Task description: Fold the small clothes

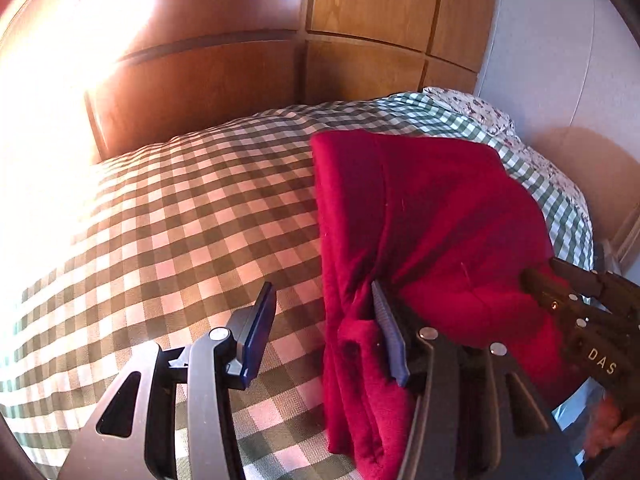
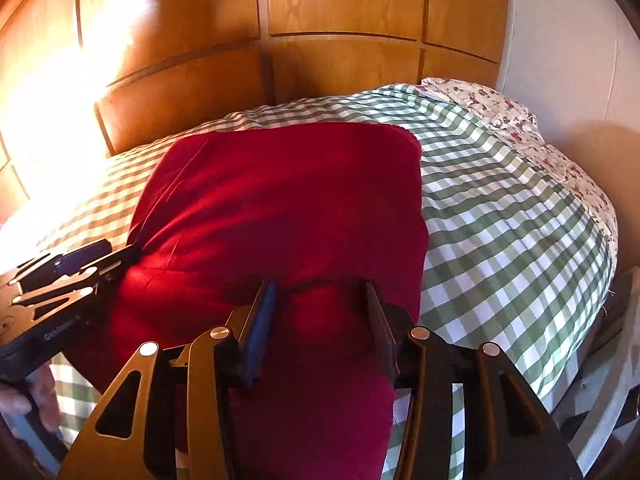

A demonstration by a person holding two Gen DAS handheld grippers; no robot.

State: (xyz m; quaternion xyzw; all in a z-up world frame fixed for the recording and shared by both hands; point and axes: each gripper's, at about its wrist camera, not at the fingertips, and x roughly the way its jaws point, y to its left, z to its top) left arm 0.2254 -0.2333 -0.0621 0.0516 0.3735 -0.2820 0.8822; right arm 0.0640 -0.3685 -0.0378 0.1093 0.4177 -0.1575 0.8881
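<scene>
Viewing from both wrists, we find a red cloth (image 2: 280, 208) lying on the bed (image 2: 500, 216), which wears a green-and-white check cover; the cloth sits toward the near edge and spills over it in soft folds.

Left gripper (image 1: 324, 336): jaws apart. Its right finger (image 1: 390, 340) is pressed into the cloth's left edge, where the fabric bunches around it; its left finger (image 1: 258, 336) stands over bare check cover, touching no cloth. Nothing is pinched between the two, so we record it as released.

Right gripper (image 2: 320, 328): jaws apart, both fingers resting down on the near part of the cloth, with red fabric spanning the gap between them. We see a small pucker between the tips, yet the pads do not close on it (recorded as released, not grasping).

From the right wrist, the left gripper appears at the cloth's left edge, with a hand (image 2: 28, 396) behind it. From the left wrist, the right gripper shows at the cloth's right side.

A floral pillow (image 2: 500, 108) lies at the bed's far right corner, against a wooden headboard (image 2: 344, 8).
</scene>
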